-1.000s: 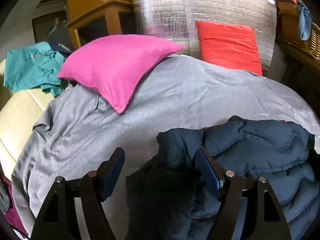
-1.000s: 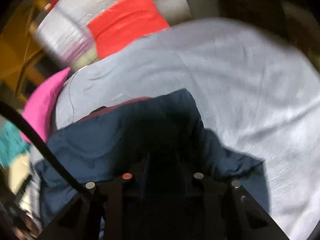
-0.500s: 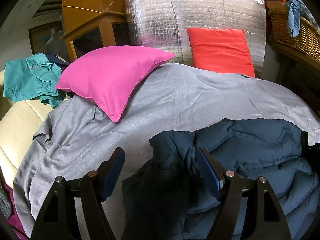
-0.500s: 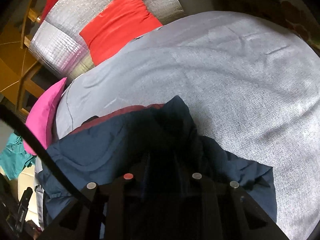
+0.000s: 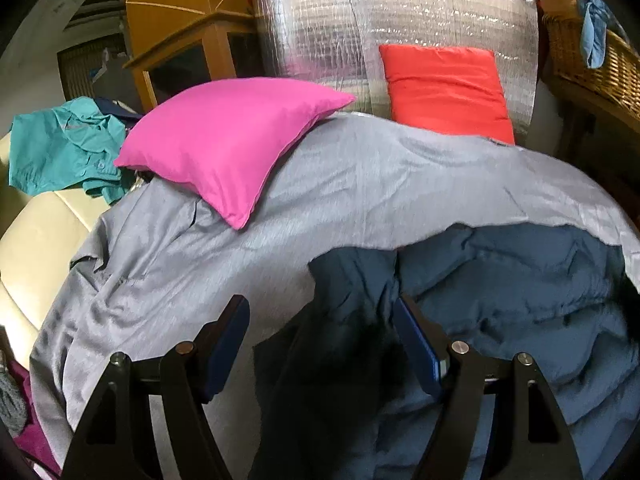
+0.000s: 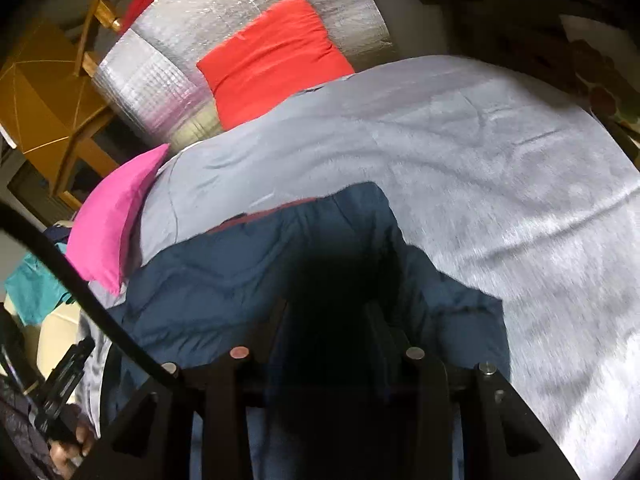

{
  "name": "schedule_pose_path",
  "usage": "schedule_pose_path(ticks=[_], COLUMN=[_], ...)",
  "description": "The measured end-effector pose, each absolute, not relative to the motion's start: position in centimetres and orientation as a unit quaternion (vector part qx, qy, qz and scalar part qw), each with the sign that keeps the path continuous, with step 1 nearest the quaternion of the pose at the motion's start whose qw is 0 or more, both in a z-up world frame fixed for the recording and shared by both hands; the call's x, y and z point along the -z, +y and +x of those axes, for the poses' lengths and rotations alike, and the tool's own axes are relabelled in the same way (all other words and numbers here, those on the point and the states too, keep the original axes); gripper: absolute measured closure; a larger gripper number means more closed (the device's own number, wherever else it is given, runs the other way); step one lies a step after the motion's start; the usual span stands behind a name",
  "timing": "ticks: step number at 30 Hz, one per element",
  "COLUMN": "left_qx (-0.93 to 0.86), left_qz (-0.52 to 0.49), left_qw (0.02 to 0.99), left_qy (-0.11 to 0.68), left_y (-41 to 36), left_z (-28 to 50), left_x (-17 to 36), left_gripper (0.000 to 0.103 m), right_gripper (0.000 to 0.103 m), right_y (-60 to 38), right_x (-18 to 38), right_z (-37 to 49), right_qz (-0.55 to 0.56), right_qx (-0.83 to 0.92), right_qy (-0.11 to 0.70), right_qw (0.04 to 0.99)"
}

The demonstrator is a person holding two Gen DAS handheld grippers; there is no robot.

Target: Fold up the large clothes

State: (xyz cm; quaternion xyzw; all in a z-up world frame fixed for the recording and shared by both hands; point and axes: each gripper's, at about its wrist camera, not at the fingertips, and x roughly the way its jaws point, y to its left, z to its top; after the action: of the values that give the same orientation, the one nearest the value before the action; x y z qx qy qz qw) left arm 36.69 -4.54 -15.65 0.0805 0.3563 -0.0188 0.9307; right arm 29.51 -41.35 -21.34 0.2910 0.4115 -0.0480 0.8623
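While the navy quilted jacket (image 5: 500, 304) lies bunched on the grey bedspread (image 5: 360, 184) at the near right of the bed, the left gripper (image 5: 320, 336) hovers over the jacket's left edge with its jaws spread wide and released, a dark fold of the jacket lying between the blue pads (image 5: 418, 344) without being pressed. From the right wrist camera, the right gripper (image 6: 326, 320) sits low over the same jacket (image 6: 224, 276), its jaws opening; dark fabric fills the gap between them, though deep shadow there makes it hard to say whether the pads touch it. A maroon lining edge (image 6: 256, 216) shows along the jacket's far side. Farther off, a pink pillow (image 5: 228, 140) rests on the bedspread's far left, a red cushion (image 5: 444, 88) leans against silver foil insulation (image 5: 360, 32), and a teal shirt (image 5: 60, 144) lies at far left.
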Motion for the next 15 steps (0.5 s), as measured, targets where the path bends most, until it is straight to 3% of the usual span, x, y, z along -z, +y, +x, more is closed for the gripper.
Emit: schedule_pose_path(ticks=[9,15], left_qx=[0.027,0.035], left_qz=[0.074,0.115], left_qw=[0.917,0.885], left_qy=[0.39,0.451], left_y=[-1.6,-1.0], left_z=[33.0,32.2], left_x=[16.4,20.9], left_gripper=[0.028,0.026], right_gripper=[0.063,0.063], right_y=[-41.6,-40.4], right_x=[21.6,23.9], right_z=[23.7,22.5], right_qz=[0.308,0.303], right_qx=[0.026,0.018], right_qy=[0.409,0.439], right_qw=[0.859,0.846])
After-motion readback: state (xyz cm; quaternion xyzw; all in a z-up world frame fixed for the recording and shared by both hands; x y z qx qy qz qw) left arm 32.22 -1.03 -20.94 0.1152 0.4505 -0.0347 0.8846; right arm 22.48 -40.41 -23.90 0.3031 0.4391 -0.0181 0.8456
